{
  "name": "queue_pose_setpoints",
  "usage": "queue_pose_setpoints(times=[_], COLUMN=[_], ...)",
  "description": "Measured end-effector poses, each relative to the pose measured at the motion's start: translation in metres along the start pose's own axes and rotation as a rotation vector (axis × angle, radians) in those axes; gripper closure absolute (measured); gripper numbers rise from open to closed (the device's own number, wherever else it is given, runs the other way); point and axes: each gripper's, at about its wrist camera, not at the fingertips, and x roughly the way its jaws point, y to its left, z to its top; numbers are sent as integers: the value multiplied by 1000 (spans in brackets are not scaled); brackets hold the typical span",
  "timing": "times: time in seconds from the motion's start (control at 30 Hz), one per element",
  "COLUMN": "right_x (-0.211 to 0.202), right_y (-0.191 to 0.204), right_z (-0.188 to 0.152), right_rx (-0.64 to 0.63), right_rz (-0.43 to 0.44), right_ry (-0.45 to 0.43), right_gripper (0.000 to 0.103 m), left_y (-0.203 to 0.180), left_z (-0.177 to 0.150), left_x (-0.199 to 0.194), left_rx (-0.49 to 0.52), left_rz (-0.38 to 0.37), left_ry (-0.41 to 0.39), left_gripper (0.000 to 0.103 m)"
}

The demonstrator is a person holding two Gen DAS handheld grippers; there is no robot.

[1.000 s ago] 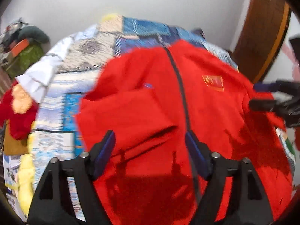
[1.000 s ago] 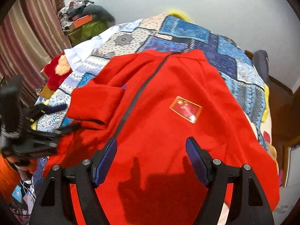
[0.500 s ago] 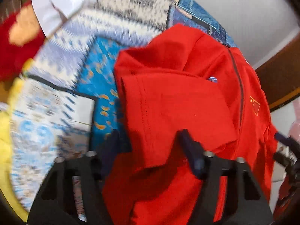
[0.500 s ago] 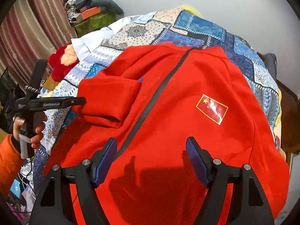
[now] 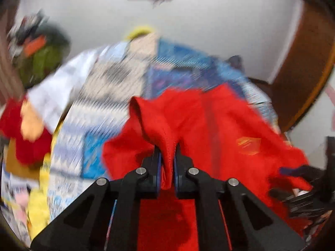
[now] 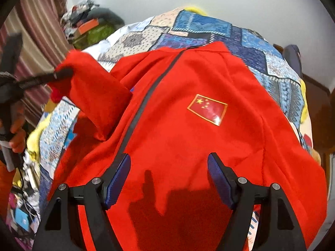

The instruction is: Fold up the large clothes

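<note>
The left tool [image 5: 167, 161] is clamped on the red sleeve [image 5: 155, 123] and holds it raised off the jacket [image 6: 188, 138], which lies on the bed [image 6: 209, 27]. The right tool [image 6: 169, 177] stands wide apart above the jacket's lower front, gripping nothing. Half a second ago the left tool was apart around the flat sleeve.

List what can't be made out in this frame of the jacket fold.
- Red jacket hem: right wrist view, covered by the open right tongs and cut off by the bottom edge.
- Flag patch: left wrist view, smeared by motion blur; clear in the right wrist view.
- Sleeve cuff: left wrist view, hidden inside the shut left tongs.
- Patchwork bedspread pattern: left wrist view, blurred.
</note>
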Motion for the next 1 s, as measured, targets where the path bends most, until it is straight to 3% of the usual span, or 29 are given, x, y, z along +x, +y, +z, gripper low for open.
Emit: queue_pose_setpoints(times=[0.2,0.33,0.43,0.57,0.63,0.73,0.77,0.87,1.0], right_x=[-28,-40,-42,-41,-39,-36,-33,-24,-6], right_y=[-19,-29,-33,-37,-37,-37,-37,-39,-47], right_z=[-8,-18,-26,-36,-37,-32,-27,-14,2], right_rx=[2,-11,-18,-17,-20,-7,4,48,114], right_rz=[-24,-50,-65,-65,-74,-65,-55,-32,-24], right_ry=[-43,-46,-32,-20,-18,-21,-25,-32,-31], right_gripper=[29,29,29,29,29,29,29,29,29], left_y=[-103,-150,-171,-186,-182,-159,-151,-109,-35], left_z=[30,21,3,-13,-12,1,6,15,2], left_x=[1,32,65,74,64,35,27,7,2], left_rx=[158,225,236,295,307,295,289,259,196], left_rz=[-118,-160,-226,-237,-230,-183,-162,-74,66], left_ry=[-44,39,161,204,173,67,32,-42,-32], left_gripper=[94,94,93,80,71,38,33,26,21])
